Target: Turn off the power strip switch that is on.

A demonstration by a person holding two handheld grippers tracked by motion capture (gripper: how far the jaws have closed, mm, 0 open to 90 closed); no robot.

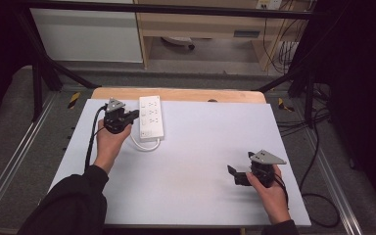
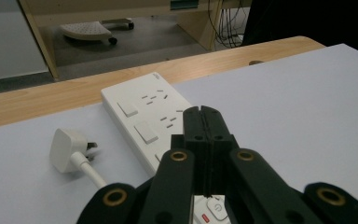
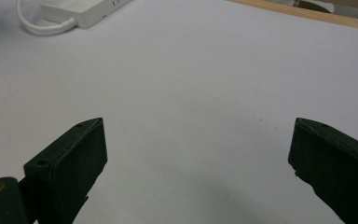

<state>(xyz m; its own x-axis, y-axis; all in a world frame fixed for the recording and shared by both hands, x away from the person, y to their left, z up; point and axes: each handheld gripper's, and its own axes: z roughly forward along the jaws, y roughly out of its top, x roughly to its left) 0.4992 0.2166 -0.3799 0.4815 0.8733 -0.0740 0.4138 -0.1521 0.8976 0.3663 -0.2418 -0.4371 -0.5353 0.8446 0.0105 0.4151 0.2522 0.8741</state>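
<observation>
A white power strip point(image 1: 151, 117) lies at the back left of the white sheet, its white cable point(image 1: 144, 145) looping out of the near end. My left gripper point(image 1: 135, 115) is shut and empty, its tip over the strip's left edge. In the left gripper view the closed jaws point(image 2: 201, 114) hover over the strip point(image 2: 140, 105), above its rocker switches and sockets. A white plug point(image 2: 68, 149) lies on the sheet to the left. My right gripper point(image 1: 235, 175) is held open low over the bare sheet at the front right. Its jaws point(image 3: 198, 144) are spread wide with nothing between them.
The white sheet point(image 1: 191, 161) covers a wooden table point(image 1: 186, 94) whose far edge shows behind the strip. Black frame posts point(image 1: 36, 83) stand at both sides. Cables point(image 1: 313, 147) trail on the floor at the right. A cupboard and shelf unit point(image 1: 196, 29) stand beyond.
</observation>
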